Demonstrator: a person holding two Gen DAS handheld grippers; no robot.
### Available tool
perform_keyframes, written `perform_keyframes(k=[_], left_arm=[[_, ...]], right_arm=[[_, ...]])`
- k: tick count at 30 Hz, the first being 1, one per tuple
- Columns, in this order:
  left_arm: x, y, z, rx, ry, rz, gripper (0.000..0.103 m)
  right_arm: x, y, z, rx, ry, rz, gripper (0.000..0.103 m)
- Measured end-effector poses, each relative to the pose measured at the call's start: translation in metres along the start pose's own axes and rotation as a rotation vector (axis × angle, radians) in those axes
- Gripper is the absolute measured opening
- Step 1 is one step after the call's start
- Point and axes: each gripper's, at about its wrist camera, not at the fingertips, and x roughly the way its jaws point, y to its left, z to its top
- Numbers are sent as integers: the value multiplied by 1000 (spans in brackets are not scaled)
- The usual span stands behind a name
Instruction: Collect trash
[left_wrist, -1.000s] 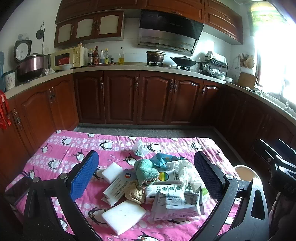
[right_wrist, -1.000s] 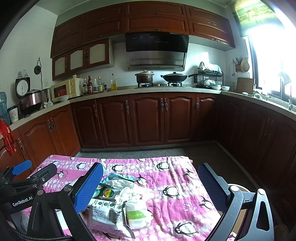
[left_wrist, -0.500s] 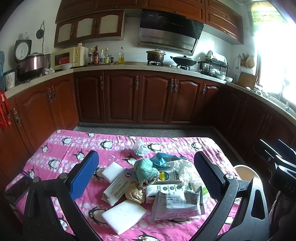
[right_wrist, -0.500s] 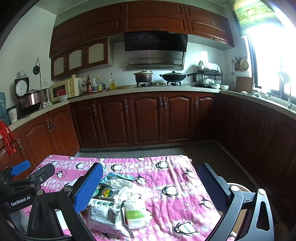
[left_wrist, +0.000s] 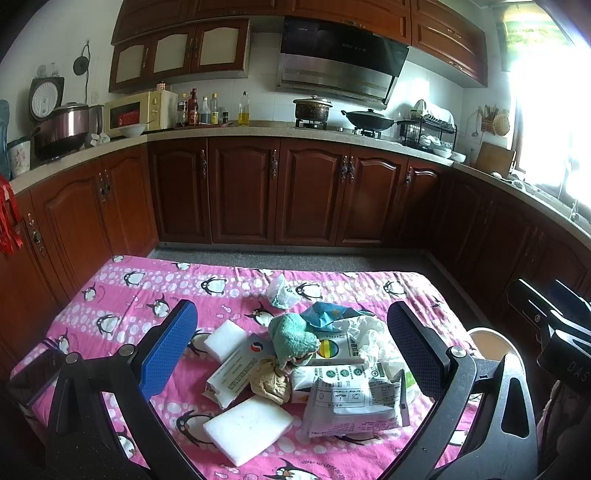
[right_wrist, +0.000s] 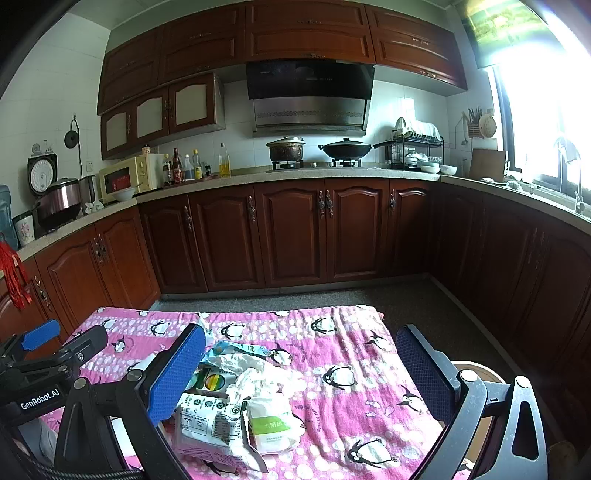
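A heap of trash lies on the pink penguin cloth (left_wrist: 122, 291): a teal rag (left_wrist: 291, 338), white printed packets (left_wrist: 354, 406), crumpled white plastic (left_wrist: 364, 332), a brown paper wad (left_wrist: 269, 382), a long white box (left_wrist: 236, 369), two white foam blocks (left_wrist: 247, 428) and a small clear bag (left_wrist: 282, 291). My left gripper (left_wrist: 291, 347) is open and empty, above the heap. My right gripper (right_wrist: 301, 373) is open and empty, over the heap's right side, with the packets (right_wrist: 214, 421) and crumpled plastic (right_wrist: 255, 373) below it.
A round light bin (left_wrist: 493, 343) stands on the floor off the table's right edge; it also shows in the right wrist view (right_wrist: 476, 371). Dark wooden cabinets (left_wrist: 310, 195) and a loaded counter ring the room. A dark phone (left_wrist: 33, 373) lies at the cloth's left edge.
The right wrist view has shifted slightly upward. The left gripper and the trash heap have not moved.
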Motion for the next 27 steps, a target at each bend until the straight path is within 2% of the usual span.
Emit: perform_keyframes(k=[27], left_arm=[[2,2,-4,-2,8,5,102]], right_arm=[[2,-3,1,13,20,-4,102]])
